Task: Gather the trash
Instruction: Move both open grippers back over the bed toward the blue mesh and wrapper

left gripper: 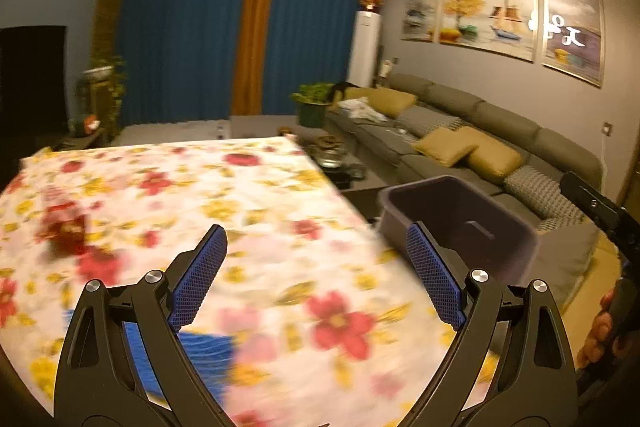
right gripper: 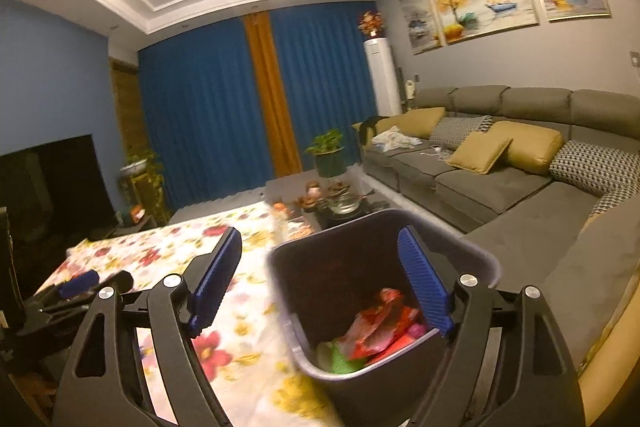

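A dark grey trash bin [right gripper: 384, 291] stands at the right edge of the flowered table [right gripper: 168, 255]. It holds red and green wrappers [right gripper: 376, 335]. My right gripper [right gripper: 320, 287] is open and empty above the bin's near left rim. In the left wrist view the bin [left gripper: 460, 223] is to the right. My left gripper [left gripper: 316, 275] is open and empty above the flowered table [left gripper: 260, 211]. A red wrapper [left gripper: 64, 227] lies blurred at the table's left. A blue packet [left gripper: 200, 359] lies under the left finger. The left gripper also shows in the right wrist view [right gripper: 80, 287].
A long grey sofa [right gripper: 520, 179] with yellow cushions runs along the right wall. A glass coffee table [right gripper: 340, 205] with small items stands behind the bin. A dark TV [right gripper: 48, 183] is at the left. Blue curtains cover the back wall.
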A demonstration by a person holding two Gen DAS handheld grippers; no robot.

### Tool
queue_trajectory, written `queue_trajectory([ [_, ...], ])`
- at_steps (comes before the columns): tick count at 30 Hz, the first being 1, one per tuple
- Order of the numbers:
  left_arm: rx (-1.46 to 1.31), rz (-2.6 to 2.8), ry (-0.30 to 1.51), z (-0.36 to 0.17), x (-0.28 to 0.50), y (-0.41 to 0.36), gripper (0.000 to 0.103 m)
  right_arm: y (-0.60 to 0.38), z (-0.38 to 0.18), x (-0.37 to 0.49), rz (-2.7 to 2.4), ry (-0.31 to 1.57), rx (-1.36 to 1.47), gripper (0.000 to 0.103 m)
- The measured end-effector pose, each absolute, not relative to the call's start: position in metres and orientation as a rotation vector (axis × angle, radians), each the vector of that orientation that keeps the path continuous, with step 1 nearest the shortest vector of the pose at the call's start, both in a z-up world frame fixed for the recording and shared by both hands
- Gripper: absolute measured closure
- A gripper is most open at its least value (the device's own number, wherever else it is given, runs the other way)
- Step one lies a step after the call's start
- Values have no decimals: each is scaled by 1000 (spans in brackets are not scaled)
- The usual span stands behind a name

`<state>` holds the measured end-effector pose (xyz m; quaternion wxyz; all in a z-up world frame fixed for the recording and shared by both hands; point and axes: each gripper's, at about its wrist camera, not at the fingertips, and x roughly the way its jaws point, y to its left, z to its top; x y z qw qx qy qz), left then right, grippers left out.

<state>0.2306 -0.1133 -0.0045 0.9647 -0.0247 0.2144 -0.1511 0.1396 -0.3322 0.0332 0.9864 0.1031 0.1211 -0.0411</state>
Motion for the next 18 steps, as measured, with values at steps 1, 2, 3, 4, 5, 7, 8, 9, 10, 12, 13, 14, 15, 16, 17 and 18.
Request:
queue_trajectory([
  [1,-48,-287,432,-5,228,-102,13,-326,33,140,-72,249,204,24],
  [2,-46,-268,429,-5,224,-91,13,-317,32,141,-55,259,199,24],
  [3,-43,-237,425,-5,222,-75,13,-310,32,142,-42,265,195,24],
  [4,-43,-213,423,-4,220,-65,13,-302,32,144,-24,273,190,24],
  [5,-45,-189,420,-3,218,-53,13,-291,31,147,-3,284,181,24],
  [7,-67,-133,413,-3,217,-21,13,-271,30,152,30,302,165,24],
  [8,-86,-100,409,-2,216,-4,13,-256,28,155,59,315,148,24],
  [9,-97,-79,407,-1,215,6,13,-244,27,157,77,323,132,24],
  [10,-105,-57,407,1,216,16,13,-231,25,159,99,332,110,24],
  [12,-116,-14,410,2,218,38,13,-203,18,161,145,352,76,24],
  [13,-116,6,414,2,219,48,13,-190,15,164,172,366,64,24],
  [14,-114,27,417,2,221,58,13,-177,11,167,200,384,52,24],
  [15,-111,42,417,2,222,65,13,-167,9,169,220,398,44,24],
  [16,-110,57,414,2,224,72,13,-155,5,171,248,415,37,24],
  [17,-109,71,407,3,225,79,13,-142,1,176,281,437,29,24],
  [18,-106,88,397,4,227,87,13,-131,-2,178,298,450,20,24],
])
